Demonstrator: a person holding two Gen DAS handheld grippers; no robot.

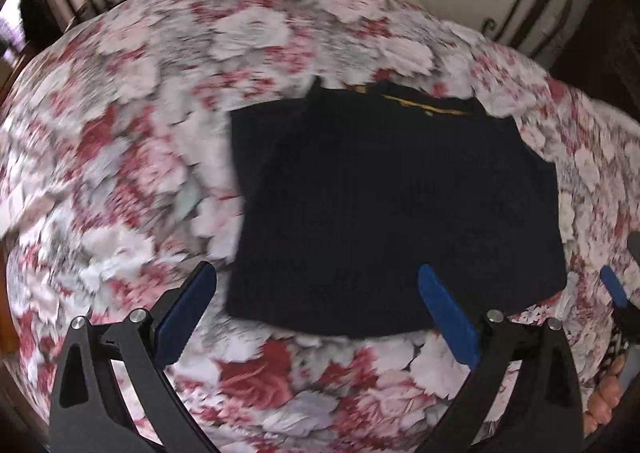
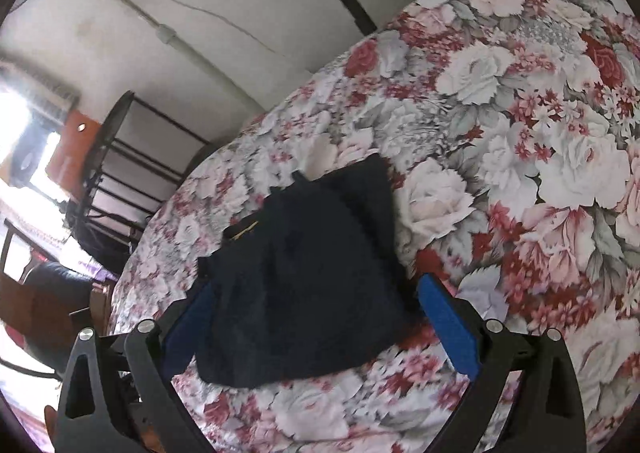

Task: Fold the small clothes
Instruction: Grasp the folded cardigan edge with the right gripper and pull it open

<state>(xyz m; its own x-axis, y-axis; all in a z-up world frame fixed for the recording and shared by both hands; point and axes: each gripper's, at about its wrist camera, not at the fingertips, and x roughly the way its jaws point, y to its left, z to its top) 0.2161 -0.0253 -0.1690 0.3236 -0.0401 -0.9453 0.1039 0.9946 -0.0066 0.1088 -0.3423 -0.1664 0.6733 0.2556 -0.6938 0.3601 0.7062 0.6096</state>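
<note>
- While a small dark garment (image 1: 384,205) is lying flat on a floral bedspread (image 1: 140,113), both grippers are being held above it with their jaws spread wide and nothing caught between them.
- From the left gripper (image 1: 316,305), the cloth is being seen at twelve to one o'clock, its near hem just beyond the blue pads (image 1: 444,313); its long axis appears to be running from nine to three o'clock.
- From the right gripper (image 2: 316,317), the same garment (image 2: 304,261) is being framed dead ahead at twelve o'clock, with its near edge passing between the open fingers, so this gripper is judged the nearer of the two.
- Soft, matte, possibly ribbed fabric is being shown, roughly rectangular and seemingly already folded, with a thin yellow strip (image 1: 424,103) at the far edge.
- Red and white roses are being displayed across the smooth printed bedspread (image 2: 520,133), and a dark metal bed frame (image 2: 132,157) is being glimpsed beyond.
- Part of a hand (image 1: 604,393) is being glimpsed at four o'clock in the left view.
</note>
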